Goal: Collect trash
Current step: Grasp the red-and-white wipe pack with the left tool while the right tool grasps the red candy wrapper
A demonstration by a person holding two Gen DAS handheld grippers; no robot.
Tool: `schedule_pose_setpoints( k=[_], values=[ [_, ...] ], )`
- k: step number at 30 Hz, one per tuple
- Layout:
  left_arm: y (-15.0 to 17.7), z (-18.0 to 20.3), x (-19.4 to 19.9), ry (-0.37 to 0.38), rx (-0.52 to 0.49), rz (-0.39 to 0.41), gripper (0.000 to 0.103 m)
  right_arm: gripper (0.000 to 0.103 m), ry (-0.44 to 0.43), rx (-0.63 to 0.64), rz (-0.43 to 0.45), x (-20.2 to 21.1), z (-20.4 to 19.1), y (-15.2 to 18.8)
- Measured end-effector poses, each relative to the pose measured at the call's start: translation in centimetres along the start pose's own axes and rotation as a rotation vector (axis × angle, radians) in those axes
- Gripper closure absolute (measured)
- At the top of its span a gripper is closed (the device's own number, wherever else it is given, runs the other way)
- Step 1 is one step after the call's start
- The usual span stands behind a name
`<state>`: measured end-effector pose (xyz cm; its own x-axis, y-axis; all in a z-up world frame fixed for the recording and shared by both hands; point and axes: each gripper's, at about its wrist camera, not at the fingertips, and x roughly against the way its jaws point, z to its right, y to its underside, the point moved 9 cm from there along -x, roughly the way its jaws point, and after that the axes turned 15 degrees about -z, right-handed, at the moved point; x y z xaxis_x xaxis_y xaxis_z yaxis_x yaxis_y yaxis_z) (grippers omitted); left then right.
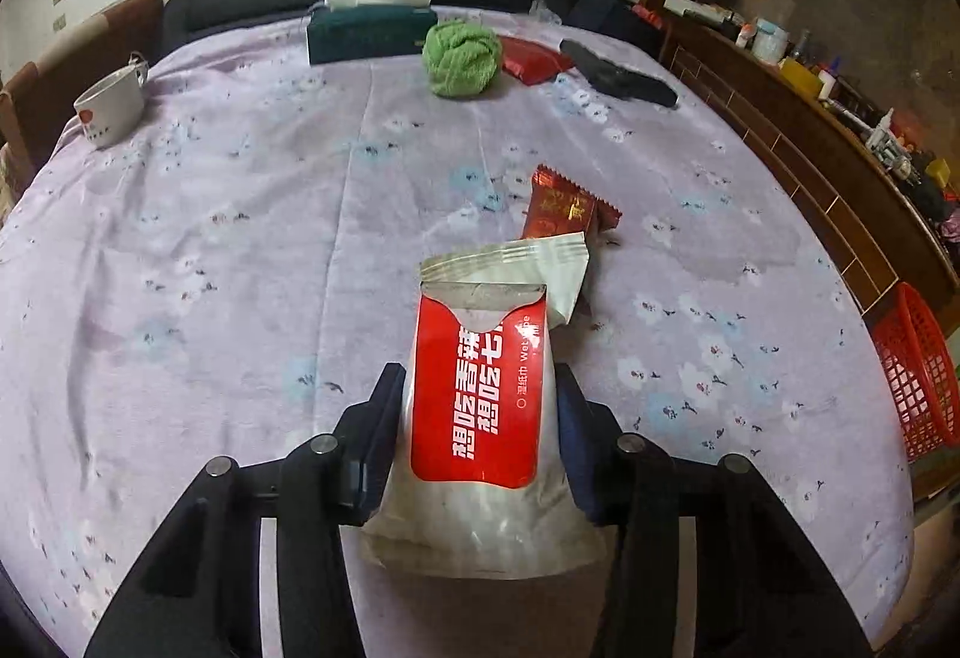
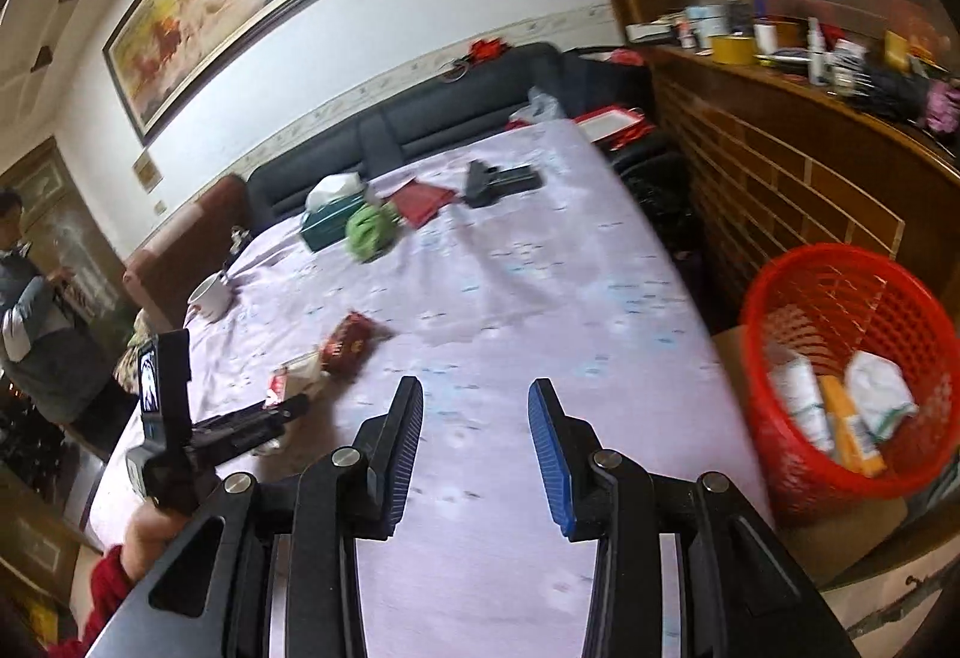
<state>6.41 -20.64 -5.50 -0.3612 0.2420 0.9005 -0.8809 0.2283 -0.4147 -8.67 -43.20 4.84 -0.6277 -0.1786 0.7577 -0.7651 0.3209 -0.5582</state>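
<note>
Red-and-white foil, a wet-wipe packet (image 1: 480,406), is pinched between the fingers of the left gripper (image 1: 480,418), its torn top flopping forward over the lilac counter (image 1: 210,250). Its slick film could slip out if the squeeze slackens. The right gripper (image 2: 475,442) hangs with fingers spread wide, holding nothing. Just beyond the packet lies a red snack wrapper (image 1: 564,208), still uncollected. Off the counter's right edge stands the red basket (image 2: 780,298), already holding scraps; a careless swing might drop the packet short.
</note>
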Motion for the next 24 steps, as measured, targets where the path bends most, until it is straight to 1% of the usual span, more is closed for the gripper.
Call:
schedule_pose_setpoints(
  k=[2, 4, 5, 6, 8, 11, 12, 14, 17, 20, 22, 24],
  values=[
    [-0.2, -1.1, 0.7, 0.002, 0.038, 0.05, 0.061, 0.06, 0.0, 0.013, -0.021, -1.3, -1.6, -0.7],
    [-0.6, -2.6, 1.4, -0.029, 0.092, 0.104, 0.061, 0.053, -0.011, 0.017, -0.051, -3.3, -3.8, -1.7],
    [-0.6, -3.1, 1.5, -0.039, 0.115, 0.114, 0.061, 0.05, -0.017, 0.014, -0.067, -4.4, -4.6, -2.0],
    [-0.6, -3.3, 1.6, -0.039, 0.121, 0.119, 0.061, 0.049, -0.031, 0.006, -0.091, -6.0, -5.9, -2.7],
    [-0.6, -3.9, 1.6, -0.036, 0.148, 0.124, 0.061, 0.049, -0.04, -0.002, -0.13, -8.8, -7.7, -3.7],
    [-0.7, -4.9, 1.9, -0.057, 0.18, 0.139, 0.061, 0.049, -0.041, -0.026, -0.179, -12.8, -9.6, -4.8],
    [-0.7, -5.3, 1.9, -0.061, 0.192, 0.141, 0.061, 0.049, -0.034, -0.032, -0.211, -14.8, -10.4, -5.2],
    [-0.6, -6.0, 1.9, -0.049, 0.221, 0.135, 0.061, 0.049, -0.03, -0.044, -0.243, -17.5, -11.5, -5.7],
    [-0.5, -6.7, 1.6, -0.035, 0.244, 0.119, 0.061, 0.05, -0.009, -0.058, -0.277, -20.5, -12.2, -6.3],
    [-0.6, -6.9, 1.5, -0.039, 0.257, 0.114, 0.061, 0.05, 0.043, -0.061, -0.319, -23.5, -12.1, -6.6],
    [-0.5, -6.9, 1.3, -0.04, 0.258, 0.107, 0.061, 0.053, 0.039, -0.075, -0.339, -24.4, -11.8, -6.3],
    [-0.4, -6.9, 1.2, -0.039, 0.255, 0.107, 0.061, 0.062, 0.025, -0.062, -0.344, -24.8, -11.7, -6.2]
  ],
)
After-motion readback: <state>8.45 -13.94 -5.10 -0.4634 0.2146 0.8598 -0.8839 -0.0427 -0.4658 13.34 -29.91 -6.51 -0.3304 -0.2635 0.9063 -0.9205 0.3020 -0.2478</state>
